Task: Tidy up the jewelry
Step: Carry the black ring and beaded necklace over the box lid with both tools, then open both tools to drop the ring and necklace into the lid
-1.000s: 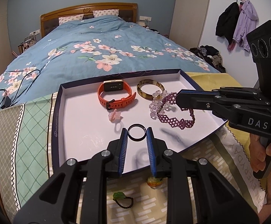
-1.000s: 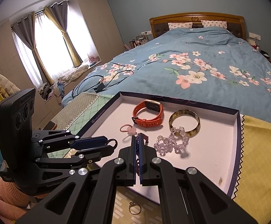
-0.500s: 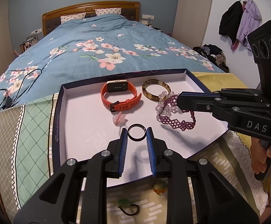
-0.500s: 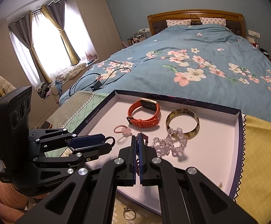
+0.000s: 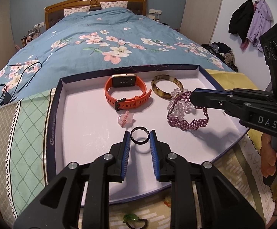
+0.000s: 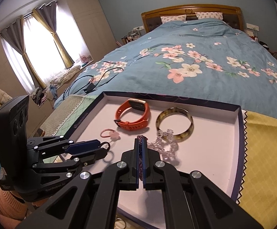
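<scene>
Lifted since a second ago, the purple beaded bracelet [image 5: 188,116] hangs pinched in the right hand-held gripper [image 6: 140,145] above the tray [image 5: 52,118]. Left hand-held gripper [image 5: 140,137] grips the black ring [image 5: 140,138]. Only the left view shows a green charm [image 5: 131,218] on the bench.

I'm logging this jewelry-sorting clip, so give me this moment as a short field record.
left gripper: shut on black ring, held above the tray
right gripper: shut on purple beaded bracelet
tray: holds orange smartwatch, tortoiseshell bangle, clear bead bracelet, pink flower ring
outside tray: green-stone bracelet
</scene>
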